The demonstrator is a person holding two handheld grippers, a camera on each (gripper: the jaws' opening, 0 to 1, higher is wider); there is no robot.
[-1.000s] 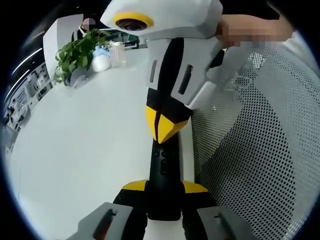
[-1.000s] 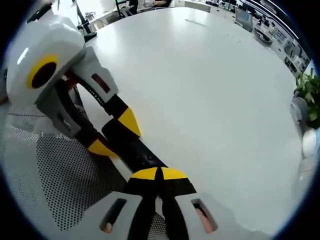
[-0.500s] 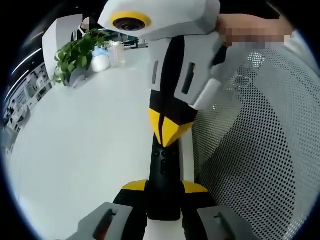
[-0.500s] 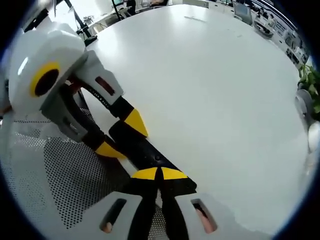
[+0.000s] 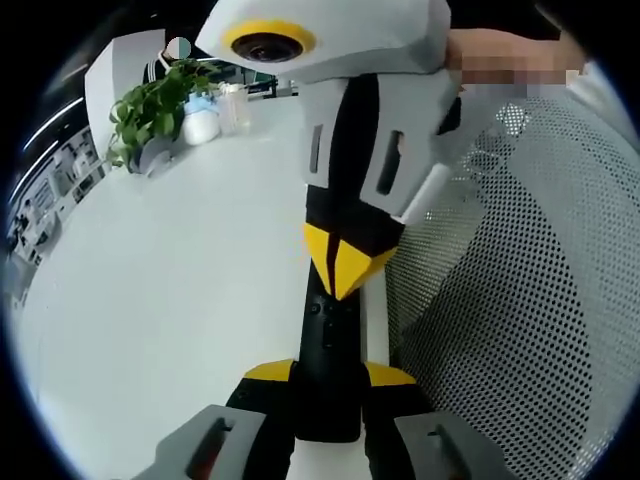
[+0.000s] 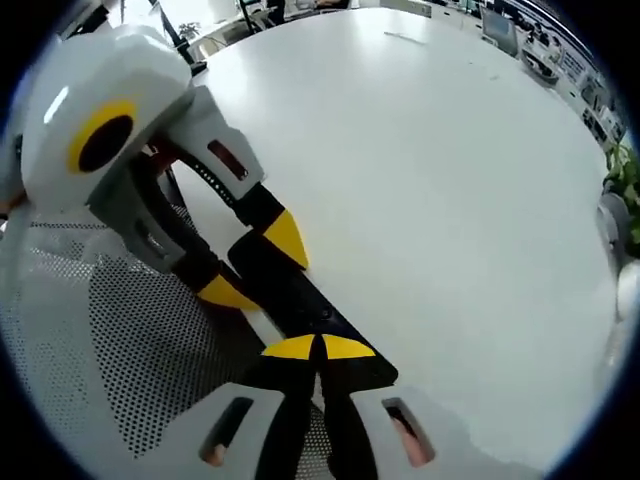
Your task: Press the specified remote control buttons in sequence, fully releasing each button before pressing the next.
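Your right gripper (image 5: pixel 346 272) has slid further down the remote (image 5: pixel 328 370) since a second ago, its closed yellow tips now resting on the upper buttons. Its fingers (image 6: pixel 290 348) are pressed together. Your left gripper (image 5: pixel 330 375) has its fingers (image 6: pixel 285 238) clamped on the sides of the black remote at its lower end, over the edge of the white surface (image 5: pixel 170 290). A perforated mesh chair (image 5: pixel 510 300) sits alongside, and a potted plant (image 5: pixel 155 110) stands far back.

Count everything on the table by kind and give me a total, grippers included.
Grippers: 2, left gripper, right gripper
Remote control: 1
Potted plant: 1
White jar: 1
Clear container: 1
Total: 6
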